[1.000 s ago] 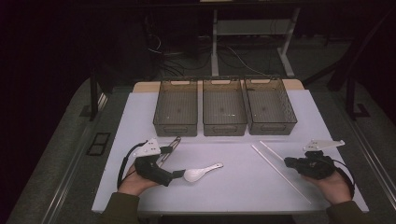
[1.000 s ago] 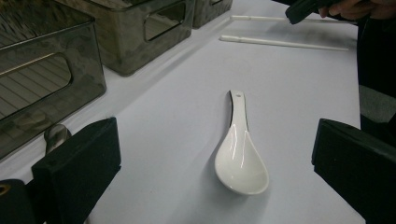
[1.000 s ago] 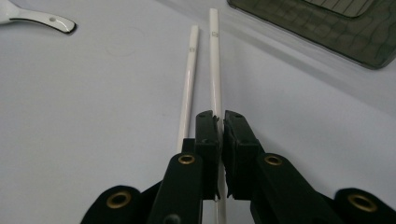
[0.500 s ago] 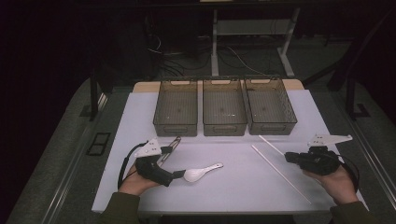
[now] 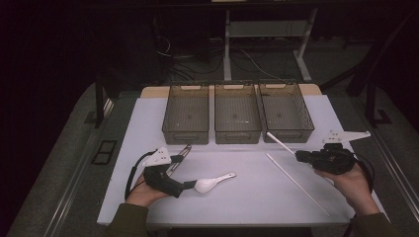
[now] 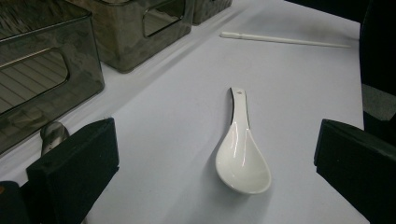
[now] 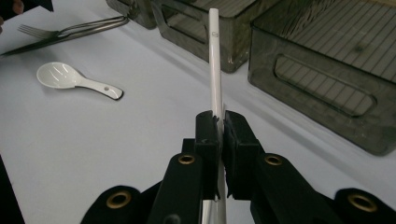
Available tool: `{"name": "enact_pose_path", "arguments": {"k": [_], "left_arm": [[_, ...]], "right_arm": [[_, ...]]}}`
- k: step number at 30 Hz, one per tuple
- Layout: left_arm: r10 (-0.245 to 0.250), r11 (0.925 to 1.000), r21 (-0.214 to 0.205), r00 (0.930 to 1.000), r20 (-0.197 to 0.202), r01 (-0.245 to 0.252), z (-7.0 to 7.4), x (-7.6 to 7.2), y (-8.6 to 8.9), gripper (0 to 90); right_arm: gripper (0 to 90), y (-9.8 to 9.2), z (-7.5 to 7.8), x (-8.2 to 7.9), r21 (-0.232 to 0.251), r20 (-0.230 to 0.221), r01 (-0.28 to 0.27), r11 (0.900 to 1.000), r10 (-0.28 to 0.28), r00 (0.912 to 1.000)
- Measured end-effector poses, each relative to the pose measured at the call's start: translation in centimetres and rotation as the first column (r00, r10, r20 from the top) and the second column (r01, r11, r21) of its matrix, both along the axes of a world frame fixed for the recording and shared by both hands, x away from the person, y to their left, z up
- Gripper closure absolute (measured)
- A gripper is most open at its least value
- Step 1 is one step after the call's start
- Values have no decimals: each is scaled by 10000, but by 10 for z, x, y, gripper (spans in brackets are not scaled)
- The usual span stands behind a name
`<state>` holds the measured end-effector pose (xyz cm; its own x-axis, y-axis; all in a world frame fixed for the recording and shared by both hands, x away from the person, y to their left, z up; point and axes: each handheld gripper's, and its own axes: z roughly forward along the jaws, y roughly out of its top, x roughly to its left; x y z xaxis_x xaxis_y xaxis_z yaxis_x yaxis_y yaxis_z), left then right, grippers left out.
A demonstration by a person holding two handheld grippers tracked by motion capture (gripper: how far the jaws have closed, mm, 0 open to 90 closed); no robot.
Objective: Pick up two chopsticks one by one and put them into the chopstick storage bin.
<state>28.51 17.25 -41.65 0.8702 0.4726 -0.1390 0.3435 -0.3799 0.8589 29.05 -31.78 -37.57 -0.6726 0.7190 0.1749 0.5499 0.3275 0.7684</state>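
White tabletop (image 5: 247, 197); glossy spoon (image 5: 213, 182), slim chopstick (image 7: 215, 60).

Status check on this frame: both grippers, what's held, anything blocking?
Right gripper shut on white chopstick, lifted off the table. Left gripper open, white spoon lying between its jaws, untouched. Second chopstick loose on the table; no obstruction toward the three bins.

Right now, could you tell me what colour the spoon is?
White; the spoon shows best in the left gripper view.
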Motion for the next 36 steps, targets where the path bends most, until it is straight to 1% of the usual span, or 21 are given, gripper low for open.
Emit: {"name": "enact_pose_path", "arguments": {"k": [2,4,6,7,11,17,18,25,28,30,36], "left_arm": [[-11,10000,19,10000,-1,11,0,0,0,0],[8,10000,-38,10000,-3,-8,0,0,0,0],[20,10000,-84,10000,8,-20,1,0,0,0],[23,9999,-132,10000,-14,-23,1,0,1,0],[61,9997,-250,10000,1,-61,1,1,1,0],[60,9997,-249,10000,26,-59,2,0,2,0],[68,9996,-257,10000,15,-68,2,0,2,0],[91,9995,-303,10000,28,-90,2,0,2,0],[36,9997,-229,10000,83,-34,2,0,2,0],[65,9996,-259,9999,96,-62,2,0,1,0],[24,9998,-219,10000,67,-23,2,0,1,0]], "right_arm": [[847,1,1,1,29,31,-3,10000,3,10000],[847,4,3,3,86,7,-63,9999,63,10000],[847,7,4,6,70,105,-126,9999,125,9999],[847,9,5,7,127,41,-127,9998,126,9999],[847,17,8,12,131,85,-188,9997,187,9998],[847,29,14,20,166,225,-272,9995,268,9994],[847,34,16,23,187,259,-293,9994,288,9993],[847,45,22,34,276,296,-356,9990,348,9990],[847,54,26,40,201,345,-463,9987,456,9984],[847,62,28,44,191,364,-514,9985,507,9981],[847,82,33,59,52,283,-612,9981,610,9977]]}}
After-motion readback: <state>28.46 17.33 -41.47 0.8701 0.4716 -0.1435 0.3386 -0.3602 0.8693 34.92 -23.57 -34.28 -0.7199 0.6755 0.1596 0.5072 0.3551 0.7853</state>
